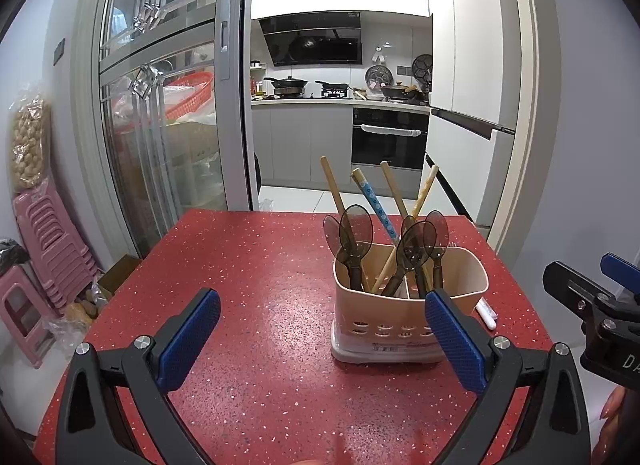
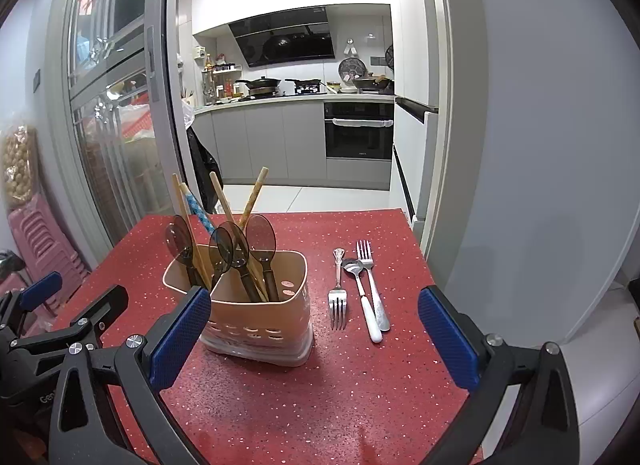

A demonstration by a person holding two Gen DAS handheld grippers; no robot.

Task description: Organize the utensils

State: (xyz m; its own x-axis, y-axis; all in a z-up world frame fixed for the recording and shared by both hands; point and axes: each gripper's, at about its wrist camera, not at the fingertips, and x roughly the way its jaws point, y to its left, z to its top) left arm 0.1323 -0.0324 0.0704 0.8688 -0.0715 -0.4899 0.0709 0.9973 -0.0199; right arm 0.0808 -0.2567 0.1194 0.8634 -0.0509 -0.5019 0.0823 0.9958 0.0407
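Note:
A beige utensil holder (image 1: 408, 305) (image 2: 260, 321) stands on the red speckled table (image 1: 248, 273) (image 2: 320, 397). It holds several dark translucent spoons (image 1: 356, 231) (image 2: 260, 233) and several chopsticks (image 1: 376, 201) (image 2: 252, 193). To its right lie a fork (image 2: 338, 297), a white-handled spoon (image 2: 362, 297) and a second fork (image 2: 372, 281), flat on the table. My left gripper (image 1: 322, 341) is open and empty, near the holder's front. My right gripper (image 2: 314, 341) is open and empty, in front of the holder and the loose cutlery.
The table's right edge (image 2: 424, 265) runs close to a white wall. A glass sliding door (image 1: 160, 105) and stacked pink stools (image 1: 48, 225) are to the left. A kitchen lies beyond the table's far edge. The right gripper (image 1: 592, 305) shows at the left wrist view's right edge.

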